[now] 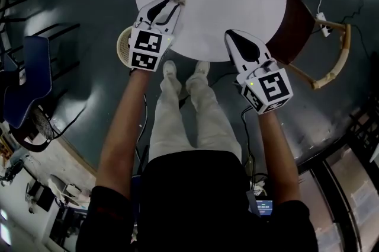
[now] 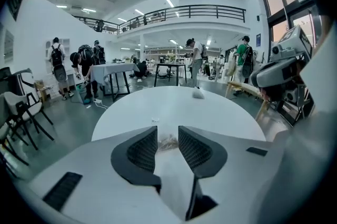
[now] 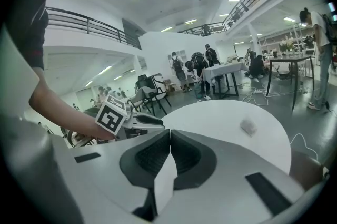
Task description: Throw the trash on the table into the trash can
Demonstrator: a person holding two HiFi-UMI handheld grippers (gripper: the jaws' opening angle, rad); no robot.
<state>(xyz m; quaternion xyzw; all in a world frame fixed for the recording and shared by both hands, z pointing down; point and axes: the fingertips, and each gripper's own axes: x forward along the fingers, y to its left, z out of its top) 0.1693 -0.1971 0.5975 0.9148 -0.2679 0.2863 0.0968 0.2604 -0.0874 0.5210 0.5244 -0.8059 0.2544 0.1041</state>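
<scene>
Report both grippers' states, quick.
Left gripper: open, small scrap lying between its jaws.
Right gripper: shut, empty.

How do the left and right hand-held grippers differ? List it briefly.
Left hand-held gripper: jaws apart, a scrap of trash between them. Right hand-held gripper: jaws together, nothing between. The left reaches further over the white table than the right. Both point toward the table.

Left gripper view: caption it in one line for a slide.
Left gripper, jaws apart, straddles a small brownish scrap on the white round table; a crumpled wad lies beyond.
</scene>
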